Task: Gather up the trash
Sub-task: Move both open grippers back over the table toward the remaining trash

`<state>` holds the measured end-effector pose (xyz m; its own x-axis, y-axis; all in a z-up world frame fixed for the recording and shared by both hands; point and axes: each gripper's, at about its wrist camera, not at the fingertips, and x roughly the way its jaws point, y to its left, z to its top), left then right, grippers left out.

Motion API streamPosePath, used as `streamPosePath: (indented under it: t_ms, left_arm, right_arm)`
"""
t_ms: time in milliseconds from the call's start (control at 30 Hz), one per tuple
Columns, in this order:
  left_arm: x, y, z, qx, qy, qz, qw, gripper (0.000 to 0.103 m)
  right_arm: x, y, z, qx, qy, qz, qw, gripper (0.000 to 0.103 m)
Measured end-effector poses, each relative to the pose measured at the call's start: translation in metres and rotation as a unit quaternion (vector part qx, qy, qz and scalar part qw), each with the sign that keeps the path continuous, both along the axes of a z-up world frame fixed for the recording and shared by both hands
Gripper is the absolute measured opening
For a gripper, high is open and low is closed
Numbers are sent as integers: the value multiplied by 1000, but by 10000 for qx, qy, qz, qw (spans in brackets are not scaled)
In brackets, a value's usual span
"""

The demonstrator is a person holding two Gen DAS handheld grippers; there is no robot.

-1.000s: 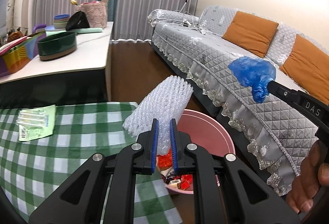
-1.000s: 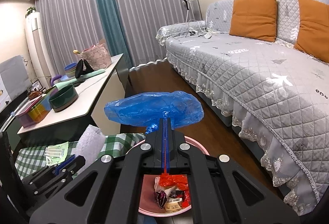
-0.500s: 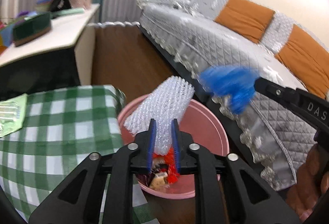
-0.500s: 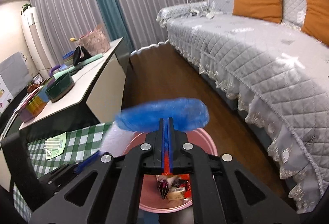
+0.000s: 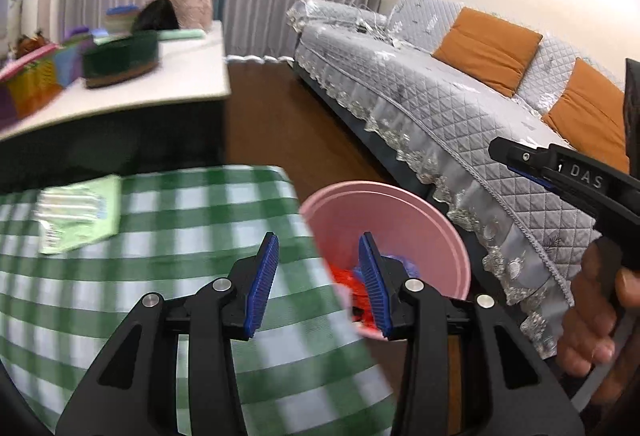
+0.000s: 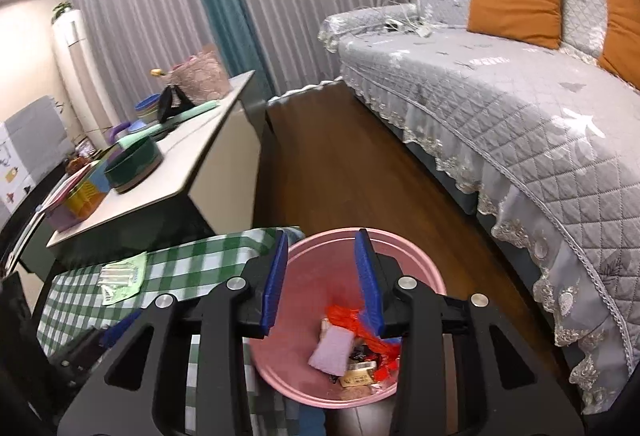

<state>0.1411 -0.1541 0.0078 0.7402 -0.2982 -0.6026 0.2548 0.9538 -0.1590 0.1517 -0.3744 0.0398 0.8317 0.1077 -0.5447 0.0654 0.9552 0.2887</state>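
A pink bin (image 5: 384,211) stands on the floor beside the green checked table (image 5: 168,236); it also shows in the right wrist view (image 6: 316,276). It holds red wrappers (image 6: 348,316), a pale bubble-wrap piece (image 6: 332,352) and other scraps. My left gripper (image 5: 318,286) is open and empty over the table corner and bin rim. My right gripper (image 6: 322,280) is open and empty above the bin. A green packet (image 5: 80,211) lies on the table, also in the right wrist view (image 6: 122,278).
A grey quilted sofa (image 6: 500,95) with orange cushions (image 6: 516,1) runs along the right. A white side table (image 6: 192,151) with a dark green bowl (image 6: 134,163), boxes and a bag stands at the left. Brown wood floor (image 6: 340,163) lies between them.
Both grippers have opened. The bubble wrap left the left gripper and the blue bag left the right one; both have dropped into the pink bin. The left view is blurred by motion.
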Motion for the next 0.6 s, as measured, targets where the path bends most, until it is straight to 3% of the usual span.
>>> streamPosePath:
  t_ms: [233,367,600]
  left_arm:
    - [-21,87,-2,270,-202,710,9969,40]
    - [-18,139,-12,-32,-56,1390,9903,32]
    - [-15,197,-9,134,-289,1988,9795,32]
  right_arm:
    - [-9,45,6,110,-167,461,9987,36]
    - [-10,78,3,204,-202,858,9959,26]
    - [1,150,-16,209,-78,1634,9863,21]
